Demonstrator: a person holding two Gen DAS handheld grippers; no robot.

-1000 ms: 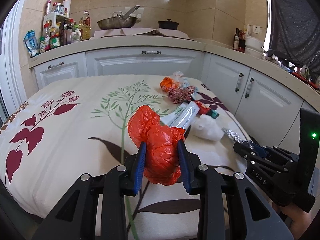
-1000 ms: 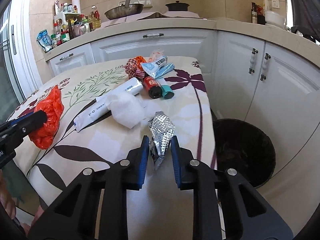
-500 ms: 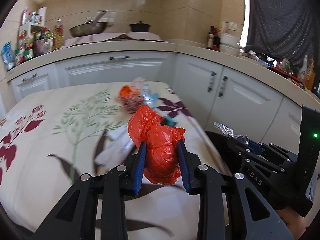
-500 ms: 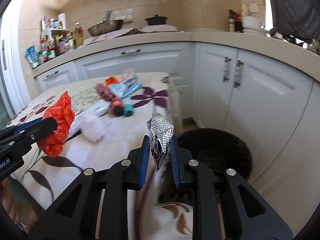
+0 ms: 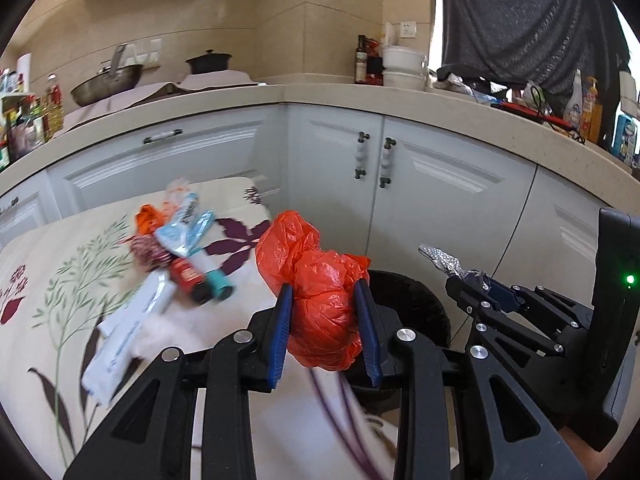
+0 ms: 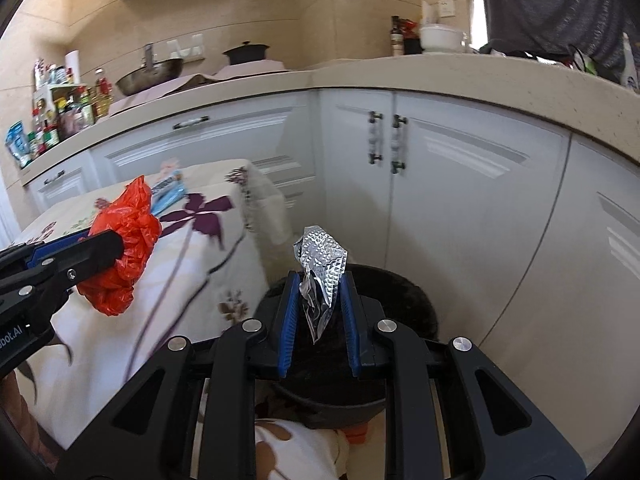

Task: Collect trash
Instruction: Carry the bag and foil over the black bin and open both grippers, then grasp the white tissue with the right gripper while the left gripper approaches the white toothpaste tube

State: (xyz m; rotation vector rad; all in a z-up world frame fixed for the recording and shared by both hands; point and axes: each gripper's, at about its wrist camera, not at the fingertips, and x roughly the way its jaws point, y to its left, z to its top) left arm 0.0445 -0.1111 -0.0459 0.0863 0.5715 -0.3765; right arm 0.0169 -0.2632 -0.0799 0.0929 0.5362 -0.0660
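Trash item one is a crumpled orange plastic bag [image 5: 320, 300], thin, glossy and bunched into a lumpy wad. Trash item two is a crinkled silver foil wrapper [image 6: 320, 276] with an embossed diamond texture, folded to a point at its lower end.

Your left gripper [image 5: 325, 322] has its blue-padded fingers [image 5: 280, 332] clamped on both sides of the orange bag, which bulges above and below the pads. Your right gripper [image 6: 319, 312] has its fingers narrowly apart and pressed against the foil wrapper, which stands upright between them. Both items are held in the air at the table's corner; the foil wrapper sits directly over the round black trash bin [image 6: 404, 300] on the floor.

Remaining litter lies on the table [image 5: 60, 240], which is covered by a cream cloth printed with green sprigs and purple leaves: a white tube [image 5: 132, 320], a red cylindrical bottle [image 5: 188, 278], a teal capped item [image 5: 218, 282] and a pale blue packet [image 5: 184, 232], blurred in the left view.

White panelled cabinets [image 6: 460, 184] with dark handles carry a beige speckled countertop [image 6: 440, 72]. A metal wok [image 6: 150, 74] and a black lidded pot [image 6: 246, 54] stand on it against beige wall tiles.
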